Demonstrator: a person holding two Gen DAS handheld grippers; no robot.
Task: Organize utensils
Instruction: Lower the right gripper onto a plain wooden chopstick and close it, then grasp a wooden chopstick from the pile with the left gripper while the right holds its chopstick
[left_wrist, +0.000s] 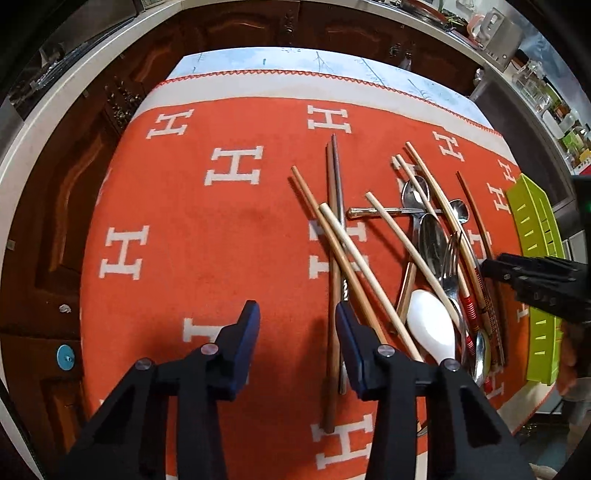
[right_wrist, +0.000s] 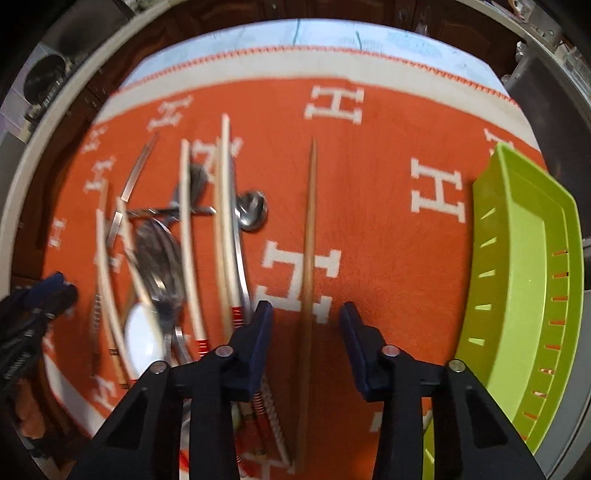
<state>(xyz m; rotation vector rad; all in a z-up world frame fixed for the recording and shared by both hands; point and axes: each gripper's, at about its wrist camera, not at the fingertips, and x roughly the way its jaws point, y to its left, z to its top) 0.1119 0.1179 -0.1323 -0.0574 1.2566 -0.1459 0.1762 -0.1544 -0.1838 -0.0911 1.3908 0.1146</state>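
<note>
Utensils (left_wrist: 424, 251) lie heaped on an orange H-patterned cloth (left_wrist: 221, 229).

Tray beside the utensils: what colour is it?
Lime green tray, with slotted walls; clearest in the right wrist view.

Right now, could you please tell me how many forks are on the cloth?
1. The fork lies in the utensil pile, its tines over the large metal spoon, next to the white spoon. Others may be hidden under the chopsticks.
</note>
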